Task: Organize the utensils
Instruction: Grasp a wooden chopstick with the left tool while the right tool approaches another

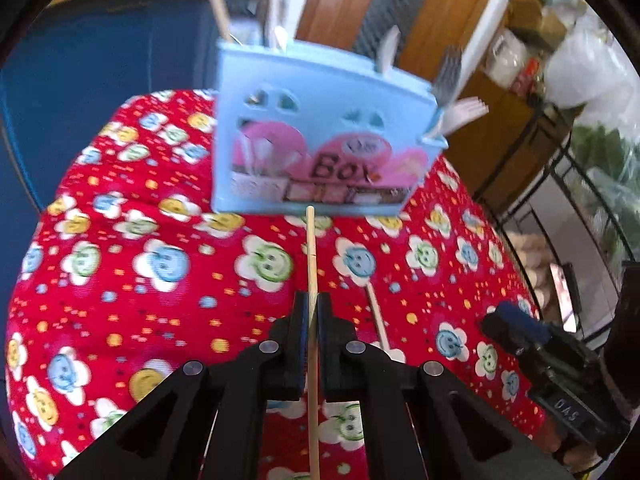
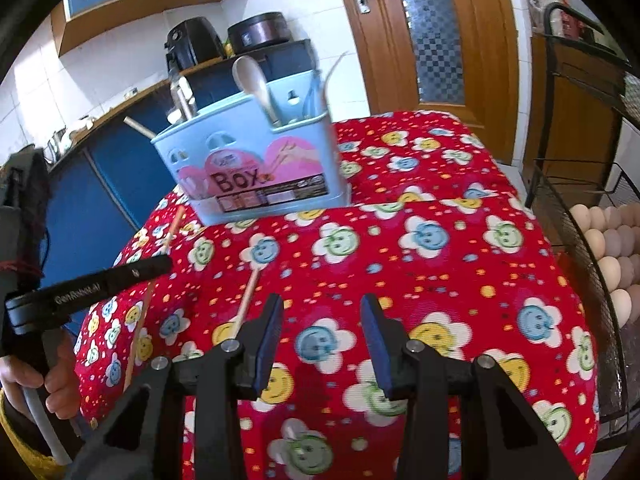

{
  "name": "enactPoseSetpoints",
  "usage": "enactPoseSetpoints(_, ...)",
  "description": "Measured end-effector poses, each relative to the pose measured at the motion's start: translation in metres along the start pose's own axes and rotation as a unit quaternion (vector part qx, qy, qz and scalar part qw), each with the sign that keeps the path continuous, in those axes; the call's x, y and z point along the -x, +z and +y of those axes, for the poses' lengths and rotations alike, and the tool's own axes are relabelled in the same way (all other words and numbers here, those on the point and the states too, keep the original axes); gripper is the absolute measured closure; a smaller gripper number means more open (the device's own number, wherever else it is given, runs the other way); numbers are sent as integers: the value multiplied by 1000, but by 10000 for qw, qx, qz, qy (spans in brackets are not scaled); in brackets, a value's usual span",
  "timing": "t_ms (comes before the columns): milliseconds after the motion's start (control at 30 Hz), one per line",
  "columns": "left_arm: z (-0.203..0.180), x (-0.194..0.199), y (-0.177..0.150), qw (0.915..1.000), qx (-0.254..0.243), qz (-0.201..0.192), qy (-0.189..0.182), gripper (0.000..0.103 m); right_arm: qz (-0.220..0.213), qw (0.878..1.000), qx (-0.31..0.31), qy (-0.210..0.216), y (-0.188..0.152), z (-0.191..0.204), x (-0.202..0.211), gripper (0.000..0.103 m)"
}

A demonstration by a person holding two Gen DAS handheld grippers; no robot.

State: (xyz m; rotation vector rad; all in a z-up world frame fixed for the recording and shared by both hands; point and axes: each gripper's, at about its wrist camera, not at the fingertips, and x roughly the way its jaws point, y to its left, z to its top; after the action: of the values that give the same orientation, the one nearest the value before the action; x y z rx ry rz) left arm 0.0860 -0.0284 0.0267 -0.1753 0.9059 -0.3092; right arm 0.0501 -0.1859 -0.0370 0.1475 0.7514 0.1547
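Observation:
My left gripper [image 1: 313, 304] is shut on a thin wooden chopstick [image 1: 311, 248] that points at the light blue utensil box [image 1: 320, 140]. The box stands on the red flower-patterned tablecloth [image 1: 160, 280] and holds a fork, spoons and chopsticks. A second chopstick [image 1: 378, 320] lies on the cloth to the right. In the right wrist view, my right gripper [image 2: 322, 340] is open over the cloth with nothing between its fingers, and the loose chopstick [image 2: 248, 296] lies just left of it. The left gripper [image 2: 162, 264] shows at the left with its chopstick [image 2: 138, 328], in front of the box [image 2: 248, 168].
A black wire rack with a tray of eggs [image 2: 608, 240] stands close to the table's right edge. A wooden door [image 2: 432, 32] is behind the table. Blue cabinets [image 2: 100, 184] run along the left, with appliances on the counter. A hand [image 2: 24, 376] grips the left tool.

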Motion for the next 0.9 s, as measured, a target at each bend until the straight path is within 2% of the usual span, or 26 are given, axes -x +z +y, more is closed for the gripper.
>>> enactPoseSetpoints(267,26,29,0,9979,84,-594,230,99,440,9986,258,103,0,32,-18,60)
enactPoseSetpoints(467,41,37,-3,9964,179,-773,301,99,887,9954,323,157,3,51,-40,60)
enactPoseSetpoints(900,57,41,-8,9946,268,-957,293,99,1355,9898,412,-160,7,61,-70,61)
